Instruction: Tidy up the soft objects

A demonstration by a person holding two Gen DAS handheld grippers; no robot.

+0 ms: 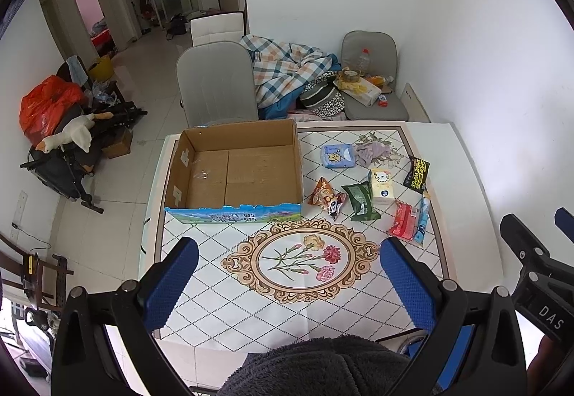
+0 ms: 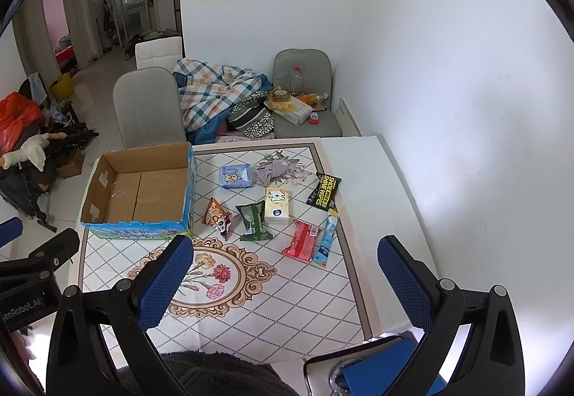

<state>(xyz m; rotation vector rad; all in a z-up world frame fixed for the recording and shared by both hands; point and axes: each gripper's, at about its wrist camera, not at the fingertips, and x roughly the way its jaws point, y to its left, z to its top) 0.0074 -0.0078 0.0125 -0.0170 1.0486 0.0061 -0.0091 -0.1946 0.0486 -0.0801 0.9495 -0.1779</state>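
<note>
An empty cardboard box [image 1: 233,173] [image 2: 143,188] sits on the table's far left. To its right lie soft packs: a blue tissue pack [image 1: 337,155] [image 2: 235,176], a crumpled lilac cloth [image 1: 373,151] [image 2: 276,170], a yellow tissue pack [image 1: 382,186] [image 2: 277,206], a green pouch [image 1: 360,202] [image 2: 254,221], an orange snack bag [image 1: 323,193] [image 2: 214,211], a red pack [image 1: 403,220] [image 2: 302,240], a blue tube [image 1: 422,220] [image 2: 325,241] and black shoe wipes [image 1: 418,175] [image 2: 324,194]. My left gripper [image 1: 288,283] and right gripper [image 2: 287,283] hover open over the table's near part, holding nothing.
The table [image 1: 222,306] has a floral medallion [image 1: 301,258] near its front. Behind it stand grey chairs [image 1: 215,84] with a plaid blanket [image 1: 287,69] and clutter. A white wall [image 2: 448,73] runs along the right. A dark fleece sleeve [image 1: 315,367] is at the bottom.
</note>
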